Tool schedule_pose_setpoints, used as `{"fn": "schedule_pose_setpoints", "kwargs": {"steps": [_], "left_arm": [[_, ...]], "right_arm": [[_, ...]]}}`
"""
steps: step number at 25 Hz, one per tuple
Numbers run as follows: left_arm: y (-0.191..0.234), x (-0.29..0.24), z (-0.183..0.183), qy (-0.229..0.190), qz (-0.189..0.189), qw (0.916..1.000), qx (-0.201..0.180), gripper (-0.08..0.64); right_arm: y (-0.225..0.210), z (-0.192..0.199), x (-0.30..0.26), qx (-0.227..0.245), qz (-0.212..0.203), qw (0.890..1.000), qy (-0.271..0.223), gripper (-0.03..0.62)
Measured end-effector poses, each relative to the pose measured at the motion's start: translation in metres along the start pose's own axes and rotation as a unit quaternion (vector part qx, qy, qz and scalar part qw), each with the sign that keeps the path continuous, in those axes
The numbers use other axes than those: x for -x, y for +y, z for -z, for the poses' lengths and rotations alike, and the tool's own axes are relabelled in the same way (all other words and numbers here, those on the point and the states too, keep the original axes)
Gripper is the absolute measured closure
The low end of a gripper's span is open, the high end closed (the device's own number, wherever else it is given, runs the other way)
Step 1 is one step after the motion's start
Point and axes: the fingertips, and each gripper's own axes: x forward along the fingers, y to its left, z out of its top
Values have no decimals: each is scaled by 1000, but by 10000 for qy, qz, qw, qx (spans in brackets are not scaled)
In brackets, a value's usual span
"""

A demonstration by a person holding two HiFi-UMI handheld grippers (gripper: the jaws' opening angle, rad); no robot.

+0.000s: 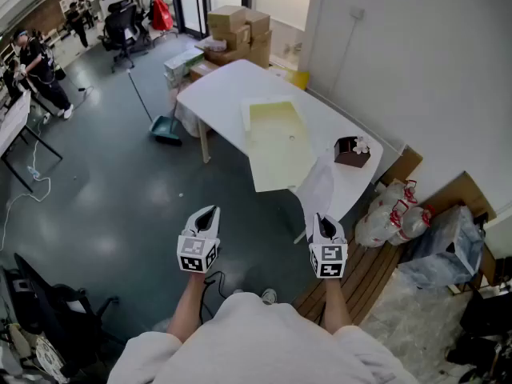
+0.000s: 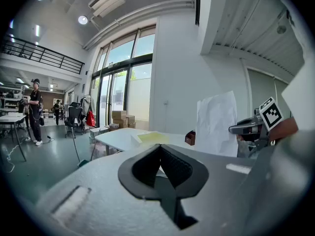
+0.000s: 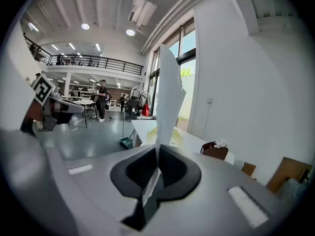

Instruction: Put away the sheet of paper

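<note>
A white sheet of paper (image 1: 315, 187) stands upright from my right gripper (image 1: 321, 221), which is shut on its lower edge. In the right gripper view the sheet of paper (image 3: 168, 92) rises from between the closed jaws of my right gripper (image 3: 157, 150). My left gripper (image 1: 210, 214) hangs level with it to the left, shut and empty; its jaws meet with nothing between them in the left gripper view, at my left gripper (image 2: 160, 146). Both are held over the floor, short of the white table (image 1: 221, 86). A pale yellow open folder (image 1: 277, 142) lies on that table.
A brown tissue box (image 1: 350, 152) sits at the table's right end. Cardboard boxes (image 1: 238, 27) are stacked beyond the table, a broom and dustpan (image 1: 166, 129) stand to its left, tied plastic bags (image 1: 390, 218) lie to its right. People and office chairs (image 1: 120, 24) are far left.
</note>
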Motion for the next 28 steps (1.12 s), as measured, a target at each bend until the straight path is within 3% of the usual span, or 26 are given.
{"fn": "schedule_pose_setpoints", "kwargs": {"steps": [4,28], "left_arm": [[3,-2,-5,4,-24,9999,-147,554],[-34,-1,0,119,-426,9990,-111,554]], "right_arm": [[-2,-1,-2,-28,20,10000,-7,591],[-20,1,-2,-149,-531,9981,-275,589]]}}
